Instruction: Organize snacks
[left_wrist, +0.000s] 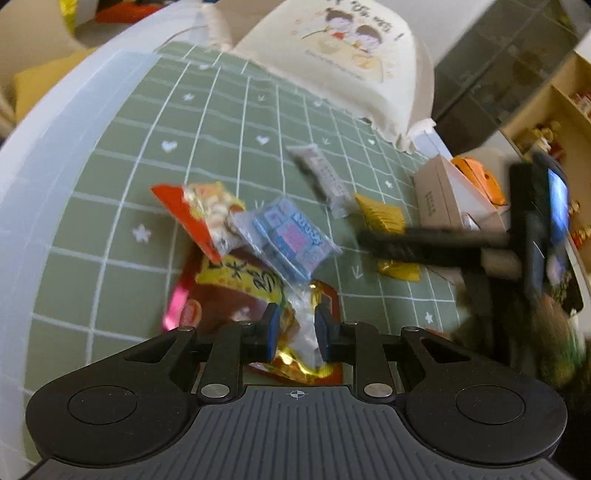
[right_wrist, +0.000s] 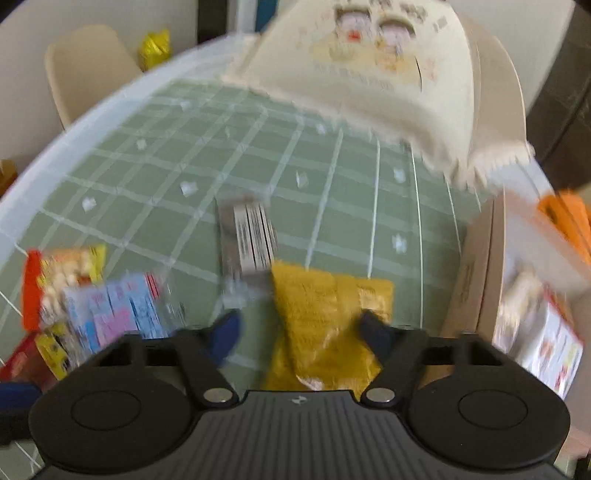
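Snack packets lie on a green grid tablecloth (left_wrist: 147, 155). In the left wrist view my left gripper (left_wrist: 295, 336) is nearly shut around a clear and gold wrapper (left_wrist: 304, 332) on a pile with a red-yellow packet (left_wrist: 240, 288), a blue packet (left_wrist: 291, 236) and an orange-red packet (left_wrist: 199, 214). A grey bar (left_wrist: 325, 177) lies further off. My right gripper (right_wrist: 301, 334) is open over a yellow packet (right_wrist: 328, 317), beside the grey bar (right_wrist: 251, 236); it also shows at the right of the left wrist view (left_wrist: 391, 240).
A cream cloth bag (right_wrist: 369, 74) with a cartoon print stands at the table's far side. A cardboard box (right_wrist: 476, 280) holding snack packs sits at the right, with an orange object (left_wrist: 476, 177) behind it. A chair (right_wrist: 88, 70) stands beyond the table's white edge.
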